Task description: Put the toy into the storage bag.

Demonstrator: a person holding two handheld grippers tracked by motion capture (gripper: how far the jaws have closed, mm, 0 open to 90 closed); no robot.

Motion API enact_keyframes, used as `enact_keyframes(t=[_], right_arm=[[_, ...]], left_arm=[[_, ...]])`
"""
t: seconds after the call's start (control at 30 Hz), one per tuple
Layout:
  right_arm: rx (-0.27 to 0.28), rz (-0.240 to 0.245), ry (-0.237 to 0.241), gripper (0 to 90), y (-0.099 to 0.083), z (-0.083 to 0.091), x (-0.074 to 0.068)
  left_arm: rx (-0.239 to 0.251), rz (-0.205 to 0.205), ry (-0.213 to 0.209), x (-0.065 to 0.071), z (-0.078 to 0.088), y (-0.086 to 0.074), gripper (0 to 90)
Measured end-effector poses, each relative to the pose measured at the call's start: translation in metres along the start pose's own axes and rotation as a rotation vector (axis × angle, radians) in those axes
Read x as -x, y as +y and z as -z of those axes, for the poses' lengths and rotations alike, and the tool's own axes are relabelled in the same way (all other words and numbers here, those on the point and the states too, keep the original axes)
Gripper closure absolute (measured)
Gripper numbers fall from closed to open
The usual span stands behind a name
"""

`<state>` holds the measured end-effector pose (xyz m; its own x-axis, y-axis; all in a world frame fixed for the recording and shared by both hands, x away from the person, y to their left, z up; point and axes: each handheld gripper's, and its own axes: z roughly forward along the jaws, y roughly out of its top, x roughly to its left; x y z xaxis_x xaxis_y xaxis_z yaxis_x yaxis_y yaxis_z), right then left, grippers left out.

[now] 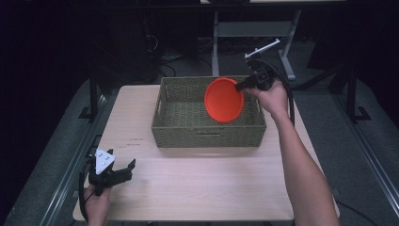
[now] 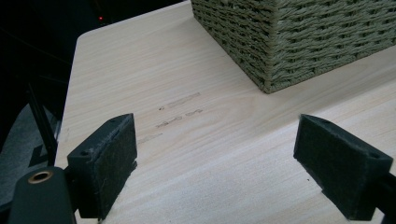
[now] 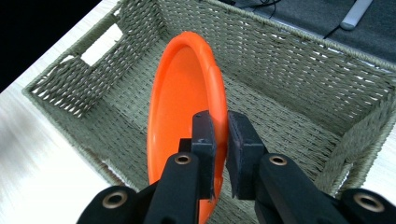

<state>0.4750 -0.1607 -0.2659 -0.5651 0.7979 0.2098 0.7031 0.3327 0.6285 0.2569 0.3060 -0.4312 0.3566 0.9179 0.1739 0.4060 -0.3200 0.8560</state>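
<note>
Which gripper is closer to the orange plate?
The right. The right gripper is clamped on the rim of the orange plate, holding it on edge over the woven basket. The left gripper sits open near the table's front left corner, far from the plate.

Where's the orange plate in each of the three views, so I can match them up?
High view: orange plate tilted on edge over the wicker basket, right of centre.
Left gripper view: not in it; a basket corner sits top right.
Right gripper view: centre, rim pinched by the right claw.
Shared landmark: the basket.
</note>
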Motion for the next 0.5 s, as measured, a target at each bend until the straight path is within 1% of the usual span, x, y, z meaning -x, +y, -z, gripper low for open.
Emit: enact_keyframes(t=[0.03, 0.13, 0.27, 0.5], right_arm=[[-0.005, 0.005, 0.001, 81.7, 0.0, -0.002, 0.001], [-0.011, 0.0, -0.001, 81.7, -0.001, -0.007, 0.004], [-0.019, -0.016, 0.004, 81.7, -0.005, -0.014, 0.007], [-0.029, -0.015, 0.002, 81.7, -0.007, -0.022, 0.009]], left_arm=[[0.003, -0.002, -0.001, 0.0, 0.0, 0.0, 12.8], [0.003, -0.002, -0.001, 0.001, 0.0, 0.0, 12.8], [0.001, 0.001, 0.005, 0.0, 0.0, 0.0, 12.8], [0.002, 0.002, 0.001, 0.001, 0.0, 0.0, 12.8]])
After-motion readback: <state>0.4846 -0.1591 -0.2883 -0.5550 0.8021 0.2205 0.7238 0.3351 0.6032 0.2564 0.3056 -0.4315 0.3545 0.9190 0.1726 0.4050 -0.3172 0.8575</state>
